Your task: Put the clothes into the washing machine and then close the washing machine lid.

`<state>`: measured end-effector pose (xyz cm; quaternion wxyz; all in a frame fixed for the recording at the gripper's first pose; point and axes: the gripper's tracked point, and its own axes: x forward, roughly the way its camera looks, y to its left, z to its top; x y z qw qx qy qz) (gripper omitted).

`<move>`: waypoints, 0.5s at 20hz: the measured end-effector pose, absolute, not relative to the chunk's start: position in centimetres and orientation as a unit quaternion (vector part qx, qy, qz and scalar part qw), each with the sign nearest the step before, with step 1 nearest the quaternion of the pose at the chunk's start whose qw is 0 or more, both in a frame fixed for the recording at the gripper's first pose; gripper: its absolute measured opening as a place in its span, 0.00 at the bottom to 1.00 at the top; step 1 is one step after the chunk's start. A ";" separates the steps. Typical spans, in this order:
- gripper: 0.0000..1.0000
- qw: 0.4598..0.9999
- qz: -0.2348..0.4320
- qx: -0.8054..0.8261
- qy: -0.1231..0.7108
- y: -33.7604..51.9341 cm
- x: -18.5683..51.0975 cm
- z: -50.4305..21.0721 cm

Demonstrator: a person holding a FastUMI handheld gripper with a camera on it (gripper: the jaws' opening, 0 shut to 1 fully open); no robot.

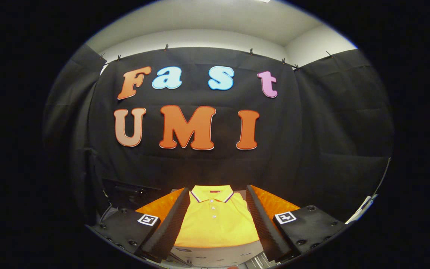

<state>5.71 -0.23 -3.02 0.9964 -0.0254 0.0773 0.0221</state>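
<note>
A folded yellow polo shirt [215, 220] with a striped collar and a short button placket lies flat below, collar pointing away from me. My gripper [217, 194] hangs above it with its two fingers spread wide. The shirt shows in the gap between the fingers [174, 220], which are clear of the cloth and hold nothing. Part of a pale grey surface [215, 256] shows under the shirt's near edge; I cannot tell if it belongs to the washing machine.
The booth's black cloth wall [312, 149] stands close behind the shirt. A dark boxy object [125, 192] sits low beyond the left finger. A white edge [364, 209] shows past the right finger.
</note>
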 end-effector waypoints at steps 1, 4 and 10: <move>0.97 0.995 0.026 -0.030 0.089 0.1 7.1 -3.5; 0.98 0.990 0.035 -0.029 0.134 0.6 11.5 -5.6; 0.98 0.968 0.066 0.027 0.240 1.6 18.3 -13.0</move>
